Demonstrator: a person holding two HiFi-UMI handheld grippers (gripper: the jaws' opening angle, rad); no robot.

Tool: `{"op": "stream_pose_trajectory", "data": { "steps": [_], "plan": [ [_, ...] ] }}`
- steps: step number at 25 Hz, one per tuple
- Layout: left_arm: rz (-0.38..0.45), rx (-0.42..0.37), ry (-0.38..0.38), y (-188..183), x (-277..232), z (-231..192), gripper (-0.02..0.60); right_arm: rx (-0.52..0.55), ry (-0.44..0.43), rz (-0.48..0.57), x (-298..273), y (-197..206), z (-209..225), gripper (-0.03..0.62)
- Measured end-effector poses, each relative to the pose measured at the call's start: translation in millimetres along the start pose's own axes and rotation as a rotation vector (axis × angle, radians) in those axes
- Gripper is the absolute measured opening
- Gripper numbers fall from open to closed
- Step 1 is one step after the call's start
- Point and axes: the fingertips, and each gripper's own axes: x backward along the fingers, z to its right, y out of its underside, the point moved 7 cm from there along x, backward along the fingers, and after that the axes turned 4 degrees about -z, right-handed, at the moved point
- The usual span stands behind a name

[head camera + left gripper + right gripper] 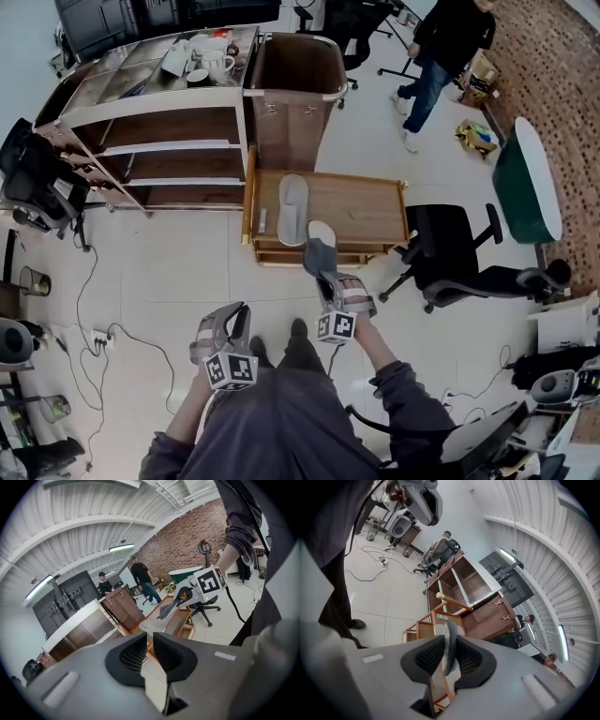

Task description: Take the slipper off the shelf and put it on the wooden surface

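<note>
A grey slipper [317,244] hangs toe-up in my right gripper [321,264], just over the front edge of the wooden cart top [366,208]. In the right gripper view the pads are shut on the slipper's edge [450,645], with the cart below. A second grey slipper [292,208] lies flat on the left of the cart top. My left gripper [231,323] hangs low over the floor. Its jaws stand a narrow gap apart with nothing between them [148,645]. The shelf [169,150] stands at the back left.
A tall brown bin [295,89] stands behind the cart, beside the shelf. Cups [202,61] sit on the shelf top. A black office chair [450,248] is right of the cart. A person [441,47] stands far back. A cable and power strip [98,337] lie on the floor at left.
</note>
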Motion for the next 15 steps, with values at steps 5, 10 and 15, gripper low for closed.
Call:
{"op": "stream_pose_trajectory", "data": {
  "steps": [5, 10, 15],
  "plan": [
    [-0.058, 0.038, -0.011, -25.0, -44.6, -11.2, 0.06, 0.035, -0.074, -0.002, -66.9, 31.5, 17.2, 0.072],
    [-0.125, 0.086, -0.04, -54.9, -91.2, -17.8, 0.06, 0.078, -0.154, 0.002, -147.9, 74.7, 21.0, 0.072],
    [-0.172, 0.108, -0.046, -73.8, -113.0, -15.2, 0.058, 0.09, -0.244, -0.06, -203.4, 111.0, 21.3, 0.091]
  ]
}}
